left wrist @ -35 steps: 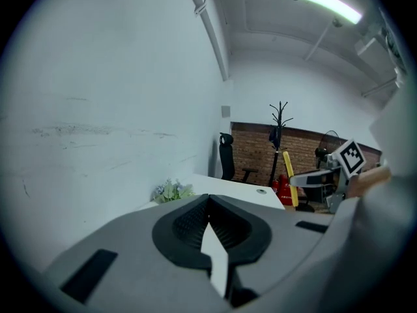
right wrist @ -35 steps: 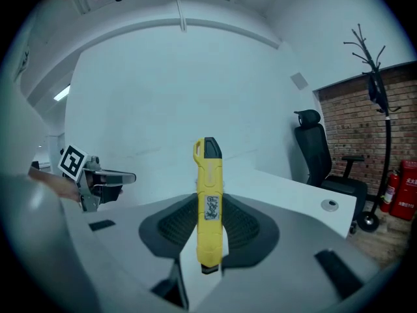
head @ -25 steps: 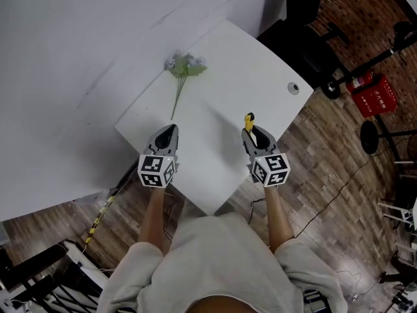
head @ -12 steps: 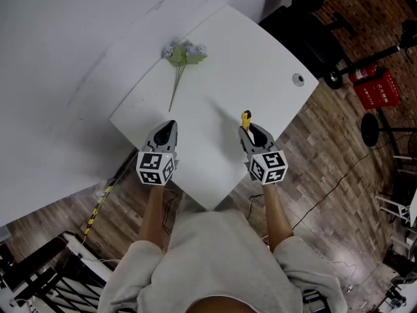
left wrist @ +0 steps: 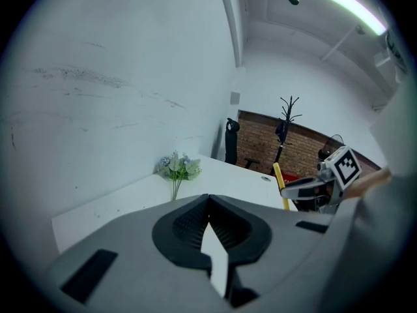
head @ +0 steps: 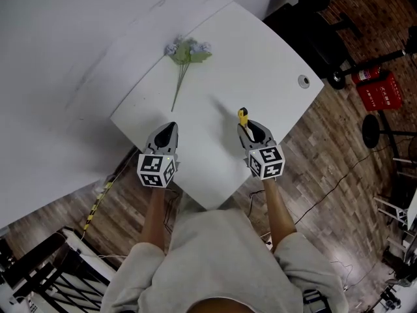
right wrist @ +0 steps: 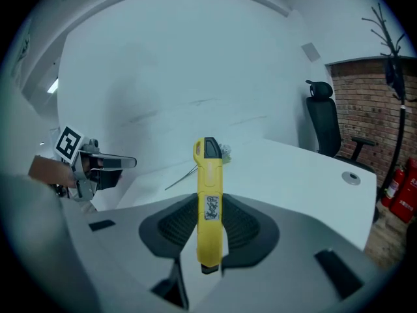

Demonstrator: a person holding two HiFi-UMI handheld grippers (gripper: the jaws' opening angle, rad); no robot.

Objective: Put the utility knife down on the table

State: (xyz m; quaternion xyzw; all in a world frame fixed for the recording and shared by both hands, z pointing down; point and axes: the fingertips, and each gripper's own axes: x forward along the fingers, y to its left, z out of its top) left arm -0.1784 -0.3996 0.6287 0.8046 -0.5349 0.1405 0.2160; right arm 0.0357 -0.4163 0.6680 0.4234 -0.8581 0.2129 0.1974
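Holding the knife (right wrist: 209,197) is the right gripper (head: 244,126), jaws clamped on both sides of the yellow body about halfway along. The black-tipped end pokes out past the jaws, pointing away from the person, and the butt end sits back in the throat of the gripper. There's a small sticker on the side facing the camera.

From the head view, the knife is over the near right part of the white table (head: 260,51), not far in from the edge. It looks like it's a bit above the surface rather than resting on it, but honestly I can't tell for sure from this angle.

The left gripper (head: 169,128) is over the near left part of the table, well apart from the right one. Its own view shows the jaws pinched together at the tips with nothing in them.

Other stuff: a little bunch of flowers (head: 186,51) lies on the far side of the table near the wall, stems pointing back toward the person. There's a round hole (head: 303,81) near the table's right corner, and a black chair (right wrist: 322,119) stands past the table on the wood floor.
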